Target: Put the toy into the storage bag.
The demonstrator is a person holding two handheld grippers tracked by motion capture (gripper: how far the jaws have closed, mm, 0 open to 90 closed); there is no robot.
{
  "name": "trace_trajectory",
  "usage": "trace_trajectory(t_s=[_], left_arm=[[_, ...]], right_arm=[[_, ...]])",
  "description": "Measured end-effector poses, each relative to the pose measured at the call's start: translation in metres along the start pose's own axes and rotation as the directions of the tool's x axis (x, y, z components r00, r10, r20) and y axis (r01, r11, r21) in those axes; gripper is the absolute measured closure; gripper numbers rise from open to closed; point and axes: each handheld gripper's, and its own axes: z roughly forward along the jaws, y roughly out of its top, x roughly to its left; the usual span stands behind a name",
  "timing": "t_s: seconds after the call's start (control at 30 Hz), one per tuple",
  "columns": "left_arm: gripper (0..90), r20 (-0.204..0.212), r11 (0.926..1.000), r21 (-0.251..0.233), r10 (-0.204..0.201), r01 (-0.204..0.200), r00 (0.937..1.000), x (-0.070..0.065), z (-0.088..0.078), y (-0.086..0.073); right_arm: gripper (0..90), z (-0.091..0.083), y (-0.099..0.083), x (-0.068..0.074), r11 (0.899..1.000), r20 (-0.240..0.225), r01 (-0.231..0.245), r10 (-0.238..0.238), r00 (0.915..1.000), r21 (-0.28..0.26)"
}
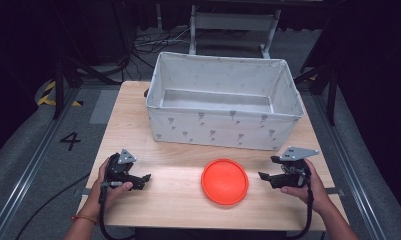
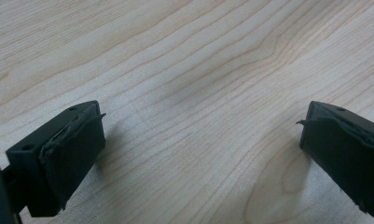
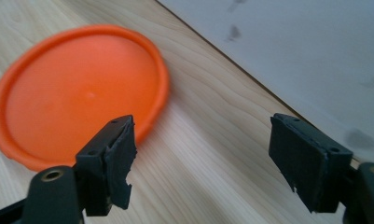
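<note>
- Dark room w/ cables on the floor; light wood tabletop (image 1: 178, 200) carries a grey fabric bin (image 1: 223, 125) at the far side and an orange disc (image 1: 224, 181) in front of it.
- Progress, as I judge it: hardly begun. Disc lies flat on the tabletop, nothing lifted, bin looks empty inside as far as I can see. Whole job left: close in, grip the rim, carry it over the bin wall, let go.
- Right gripper (image 1: 264, 170) is the one I'm working w/, just beside the disc's right edge, apart from it, pointing at it. Fingers (image 3: 111, 158) stand fairly wide, nothing between them.
- In the right gripper view, one finger overlaps the disc's (image 3: 77, 93) near rim in the picture, the other sits over bare wood close to the bin wall (image 3: 292, 51). No contact that I can make out.
- Left gripper (image 1: 145, 181) is parked at the left, well apart from the disc. Fingers (image 2: 68, 154) wide, bare wood between.
- Next, my guess: slide right gripper fwd so the rim sits between the fingers before closing.
</note>
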Motion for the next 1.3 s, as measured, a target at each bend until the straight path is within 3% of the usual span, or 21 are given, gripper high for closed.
trace_trajectory(t_s=[0.13, 0.4, 0.53, 0.67, 0.9, 1.03, 1.07, 1.17, 1.2, 1.3], left_arm=[[0.1, 0.0, 1.0, -0.003, -0.003, 0.003, 1.0, 0.0, 0.0, 0.0], [0.1, 0.0, 1.0, -0.004, -0.003, 0.003, 1.0, 0.0, 0.0, 0.0], [0.2, -0.003, 1.0, -0.007, 0.004, -0.004, 1.0, 0.001, 0.0, 0.0], [0.4, -0.003, 1.0, -0.007, 0.003, -0.003, 1.0, 0.001, -0.001, -0.001], [0.4, 0.001, 1.0, -0.005, 0.0, 0.0, 1.0, 0.001, -0.001, -0.001], [0.4, 0.006, 1.0, -0.006, 0.0, 0.0, 1.0, 0.001, 0.0, -0.001], [0.3, 0.005, 0.9999, -0.008, 0.009, -0.009, 0.9999, 0.002, 0.0, -0.001], [0.2, 0.007, 0.9998, -0.006, 0.019, -0.019, 0.9998, 0.003, 0.0, 0.0], [0.1, 0.011, 0.9999, -0.005, 0.016, -0.016, 0.9998, 0.003, 0.0, 0.0], [0.1, 0.012, 0.9999, -0.004, 0.016, -0.016, 0.9998, 0.003, 0.0, 0.0]], right_arm=[[24.0, 0.016, 0.011, 0.014, 1.0, -0.039, 0.031, -0.031, 0.9988, 0.005], [21.5, 0.047, 0.016, 0.027, 0.998, -0.092, 0.054, -0.05, 0.9945, 0.036], [21.0, 0.066, 0.016, 0.024, 0.997, -0.135, 0.04, -0.031, 0.9903, 0.064], [19.0, 0.077, 0.012, 0.016, 0.997, -0.164, -0.01, 0.024, 0.9861, 0.081], [16.3, 0.085, 0.009, 0.017, 0.996, -0.146, -0.01, 0.024, 0.989, 0.094], [15.5, 0.086, 0.009, 0.023, 0.996, -0.143, 0.017, -0.004, 0.9897, 0.089], [15.5, 0.087, 0.006, 0.029, 0.996, -0.147, 0.046, -0.035, 0.9885, 0.074], [15.6, 0.087, 0.006, 0.035, 0.996, -0.159, 0.064, -0.052, 0.9859, 0.07], [15.6, 0.087, 0.007, 0.042, 0.993, -0.147, 0.089, -0.077, 0.9862, 0.078], [16.0, 0.087, 0.008, 0.044, 0.992, -0.145, 0.087, -0.074, 0.9867, 0.091]])
